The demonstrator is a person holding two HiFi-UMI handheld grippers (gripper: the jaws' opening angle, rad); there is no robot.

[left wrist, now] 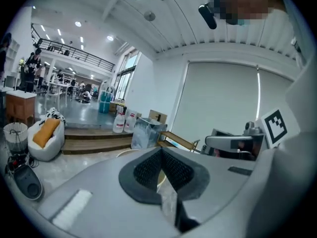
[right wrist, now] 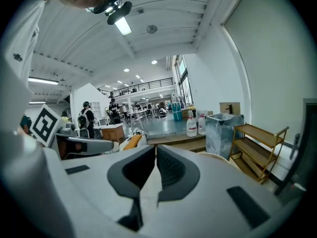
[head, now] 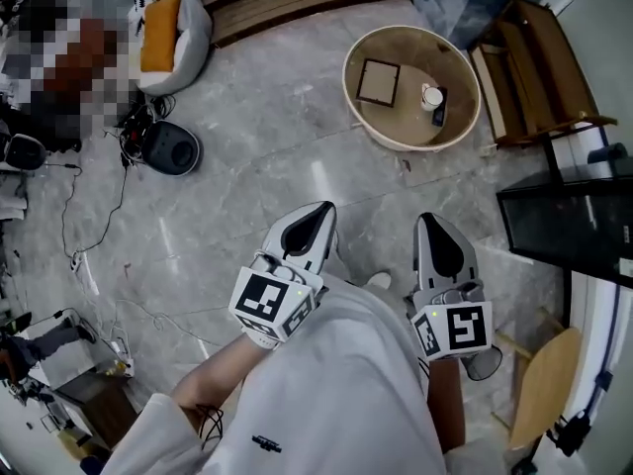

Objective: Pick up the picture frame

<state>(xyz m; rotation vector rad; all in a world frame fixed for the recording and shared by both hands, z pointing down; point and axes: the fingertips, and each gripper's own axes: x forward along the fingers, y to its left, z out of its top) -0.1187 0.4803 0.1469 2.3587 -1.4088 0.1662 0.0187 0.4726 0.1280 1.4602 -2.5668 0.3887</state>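
A square, dark-edged picture frame (head: pixel 378 82) lies flat on a round beige rimmed tabletop (head: pixel 406 52) at the far right, beside what may be a white cup (head: pixel 431 96). Well apart from it, near the person, the left gripper (head: pixel 318 216) and right gripper (head: pixel 435 224) hover above the grey marble floor (head: pixel 257 166), jaws pressed together, empty.

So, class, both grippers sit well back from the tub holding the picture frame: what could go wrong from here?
The picture frame seems to lie flat in the round tub, so jaws may slip off its edge. The white cup close beside it could get knocked. The left gripper and right gripper both have jaws together; they must open before reaching.
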